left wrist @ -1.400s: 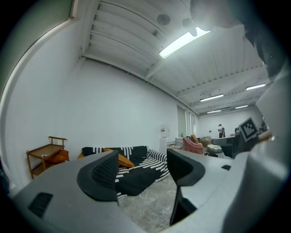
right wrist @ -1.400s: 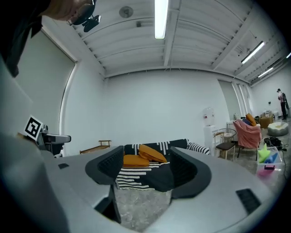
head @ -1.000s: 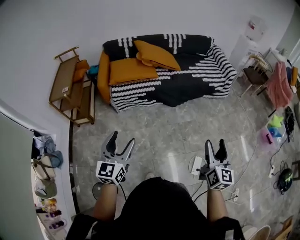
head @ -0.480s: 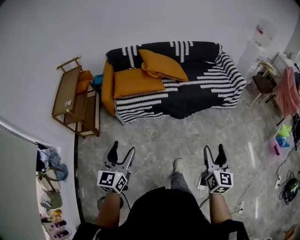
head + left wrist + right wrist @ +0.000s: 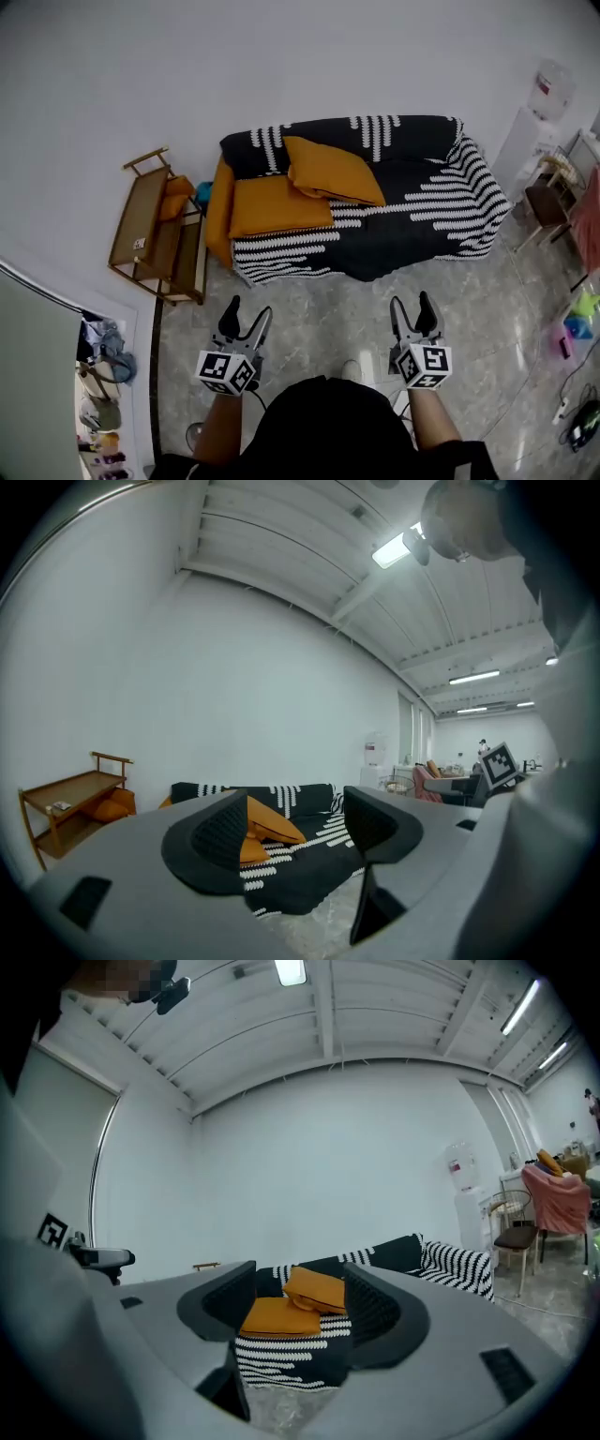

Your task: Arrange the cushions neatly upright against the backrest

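Note:
A sofa [image 5: 412, 211] under a black cover with white stripes stands against the far wall. One orange cushion [image 5: 277, 204] lies flat on its left seat. A second orange cushion [image 5: 333, 171] leans askew, half on the first and half against the backrest [image 5: 319, 136]. A third orange cushion [image 5: 218, 202] stands on edge at the sofa's left arm. My left gripper [image 5: 245, 317] and right gripper [image 5: 413, 308] are both open and empty, held over the floor well short of the sofa. The cushions [image 5: 298, 1302] show between the right gripper's jaws and past the left ones [image 5: 267, 829], far off.
A wooden shelf cart [image 5: 155, 230] with an orange cushion [image 5: 173, 199] on it stands left of the sofa. A water dispenser [image 5: 534, 117] and a chair [image 5: 548, 197] are at the right. Cables and small items [image 5: 577, 319] lie on the tiled floor at right.
I have walked toward the sofa: it sits lower and larger in the head view. Both grippers came forward with me, still open and empty.

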Available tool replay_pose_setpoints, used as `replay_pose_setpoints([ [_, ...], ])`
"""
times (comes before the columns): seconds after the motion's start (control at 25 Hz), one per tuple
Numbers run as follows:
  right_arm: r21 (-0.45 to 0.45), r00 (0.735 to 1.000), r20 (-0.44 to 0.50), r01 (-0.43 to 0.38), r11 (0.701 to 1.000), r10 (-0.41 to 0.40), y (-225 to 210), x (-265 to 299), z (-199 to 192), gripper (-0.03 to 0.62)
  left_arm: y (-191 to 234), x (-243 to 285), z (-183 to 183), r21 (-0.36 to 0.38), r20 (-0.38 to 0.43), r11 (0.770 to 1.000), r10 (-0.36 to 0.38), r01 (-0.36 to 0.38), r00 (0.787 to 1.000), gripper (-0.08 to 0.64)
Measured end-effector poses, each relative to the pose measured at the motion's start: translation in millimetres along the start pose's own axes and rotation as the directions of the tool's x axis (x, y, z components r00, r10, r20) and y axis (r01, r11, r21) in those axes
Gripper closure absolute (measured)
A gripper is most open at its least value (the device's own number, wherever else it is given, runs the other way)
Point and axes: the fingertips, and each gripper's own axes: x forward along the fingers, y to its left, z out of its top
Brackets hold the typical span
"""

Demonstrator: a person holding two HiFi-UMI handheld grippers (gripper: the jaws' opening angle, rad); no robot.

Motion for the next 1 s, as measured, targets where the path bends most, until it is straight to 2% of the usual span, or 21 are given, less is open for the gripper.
replay_pose_setpoints([
  [0.2,-0.047,1.000,-0.007,-0.012,0.999,0.012,-37.3,27.4,13.3,0.298,-34.6,58.6,3.2,-0.034,0.012,0.999,-0.028,0.029,1.000,0.227],
  [0.4,-0.028,1.000,0.005,0.018,0.999,-0.018,-67.3,43.4,19.1,0.302,-45.7,95.9,1.1,0.000,-0.024,0.998,-0.062,0.062,0.998,0.227],
  [0.56,-0.007,0.998,-0.012,0.061,0.998,-0.061,-91.8,61.7,18.8,0.308,-32.3,124.6,-3.6,-0.005,-0.036,0.998,-0.060,0.060,0.998,0.230],
  [0.76,-0.028,0.994,-0.006,0.107,0.994,-0.107,-113.1,93.6,25.6,0.311,-8.5,180.0,-12.6,-0.033,-0.047,0.996,-0.088,0.087,0.995,0.232],
  [0.88,-0.017,0.988,0.006,0.153,0.988,-0.153,-125.6,127.0,32.0,0.312,11.3,226.3,-11.6,-0.019,-0.060,0.993,-0.118,0.117,0.991,0.232],
  [1.0,-0.013,0.986,0.003,0.167,0.986,-0.167,-131.6,171.6,42.0,0.312,33.4,271.3,0.7,-0.017,-0.040,0.992,-0.126,0.125,0.991,0.232],
])
